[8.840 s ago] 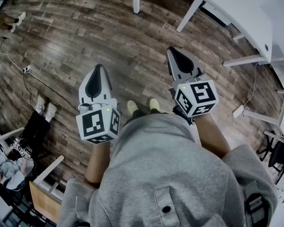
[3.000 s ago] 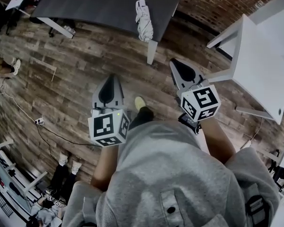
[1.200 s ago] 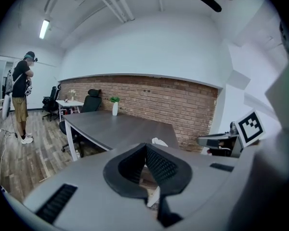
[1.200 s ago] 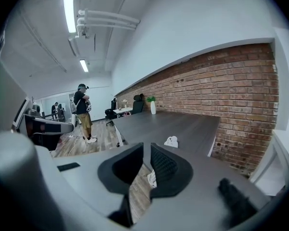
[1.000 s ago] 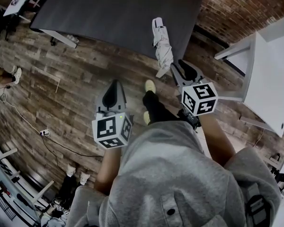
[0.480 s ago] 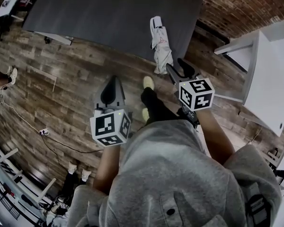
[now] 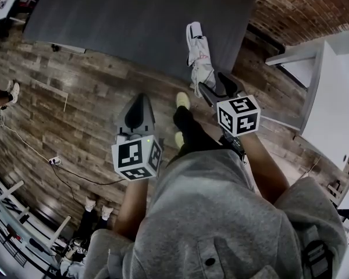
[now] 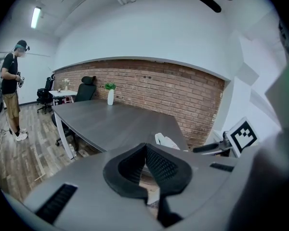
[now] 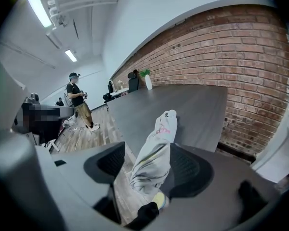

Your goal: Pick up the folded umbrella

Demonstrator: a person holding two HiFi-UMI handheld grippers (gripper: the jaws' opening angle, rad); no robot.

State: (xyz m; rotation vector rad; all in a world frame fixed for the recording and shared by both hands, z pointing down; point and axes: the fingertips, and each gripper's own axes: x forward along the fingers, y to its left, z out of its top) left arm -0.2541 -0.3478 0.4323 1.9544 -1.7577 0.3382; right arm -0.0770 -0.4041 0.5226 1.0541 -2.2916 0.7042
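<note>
Two-handed at the table [image 7: 134, 22] edge, had just been opening the right gripper [image 7: 217, 88] around the umbrella [image 7: 199, 54], held the left gripper [image 7: 139, 100] closed.

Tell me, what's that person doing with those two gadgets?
A person stands at a dark table with a gripper in each hand. The right gripper has just been opening its fingers, which now straddle the folded umbrella overhanging the table's edge, without clamping it. The left gripper is shut and empty, over the floor.
</note>
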